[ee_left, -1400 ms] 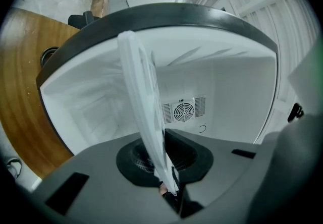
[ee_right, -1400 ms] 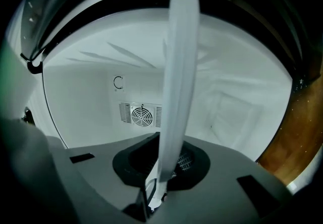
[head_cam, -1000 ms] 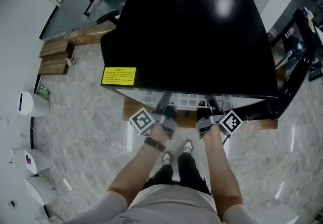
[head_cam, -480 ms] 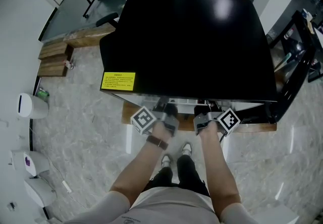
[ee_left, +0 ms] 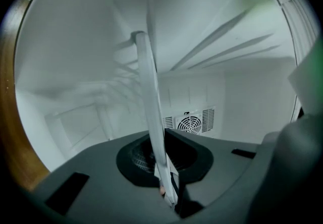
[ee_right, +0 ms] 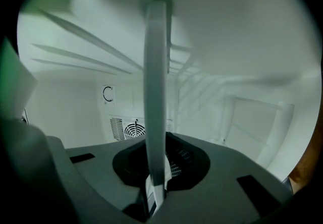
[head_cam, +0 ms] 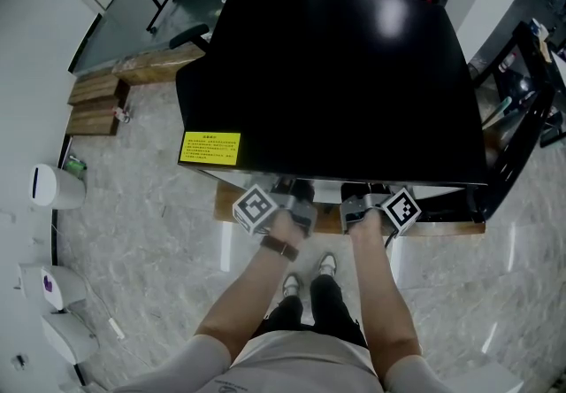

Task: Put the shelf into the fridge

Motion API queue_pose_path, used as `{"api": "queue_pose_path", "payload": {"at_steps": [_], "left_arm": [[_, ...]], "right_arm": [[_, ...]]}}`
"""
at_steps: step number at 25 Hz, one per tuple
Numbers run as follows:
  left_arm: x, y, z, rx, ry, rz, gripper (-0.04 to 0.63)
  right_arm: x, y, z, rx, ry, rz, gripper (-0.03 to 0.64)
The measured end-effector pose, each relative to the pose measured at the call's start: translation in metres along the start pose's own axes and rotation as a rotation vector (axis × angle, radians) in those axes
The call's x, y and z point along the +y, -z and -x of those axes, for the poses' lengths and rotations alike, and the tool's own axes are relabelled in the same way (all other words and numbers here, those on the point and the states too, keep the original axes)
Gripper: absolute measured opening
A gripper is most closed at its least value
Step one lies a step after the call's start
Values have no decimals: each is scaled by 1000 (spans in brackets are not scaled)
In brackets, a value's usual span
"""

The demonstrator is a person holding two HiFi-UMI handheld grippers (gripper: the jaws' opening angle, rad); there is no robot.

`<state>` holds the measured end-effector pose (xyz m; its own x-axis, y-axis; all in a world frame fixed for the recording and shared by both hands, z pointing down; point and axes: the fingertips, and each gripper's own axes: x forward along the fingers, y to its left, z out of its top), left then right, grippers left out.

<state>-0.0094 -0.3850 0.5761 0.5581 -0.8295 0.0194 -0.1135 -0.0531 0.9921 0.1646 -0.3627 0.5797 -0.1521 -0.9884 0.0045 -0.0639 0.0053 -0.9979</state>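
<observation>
left gripper (ee_left: 165, 190) first: clamped tight on the front rim of the shelf (ee_left: 150, 117), pinching that white strip edge-on and pointing it away into the cavity. same story at the right gripper (ee_right: 154, 190), squeezed onto the rim further along. pushed in, and pushed in a fair way over the last second: had a band of white shelf grid showing in front of the fridge (head_cam: 336, 81) a second ago, only a thinner sliver half a second ago, and lost it altogether under the black top by now. left just the back ends of both grippers poking out at the front lip in the head view, down and right of the yellow label (head_cam: 210, 148). looked deep into the white interior from both gripper views, straight at the fan vent (ee_left: 191, 123) on the back wall, past moulded ribs on the side walls. read that as a shelf nearly home, with most of its depth inside. couldn't tell whether seated on the side ribs or merely hovering between them. judged a last short, level push and a seating check still owed before any release; risked a jam by leading with one side.
</observation>
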Motion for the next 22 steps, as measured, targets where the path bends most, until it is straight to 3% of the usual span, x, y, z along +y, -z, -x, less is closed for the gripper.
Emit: {"api": "queue_pose_path", "payload": {"at_steps": [5,10,22], "left_arm": [[-5,1,-2,0,32,-15,29],[-2,3,1,-1,17,-41,29],[-1,31,22,6,-15,2,31]], "right_arm": [[0,-1,-1,4,-3,9,48],[1,1,0,-4,-28,-5,48],[-1,14,37,-19,-2,-11,49]]}}
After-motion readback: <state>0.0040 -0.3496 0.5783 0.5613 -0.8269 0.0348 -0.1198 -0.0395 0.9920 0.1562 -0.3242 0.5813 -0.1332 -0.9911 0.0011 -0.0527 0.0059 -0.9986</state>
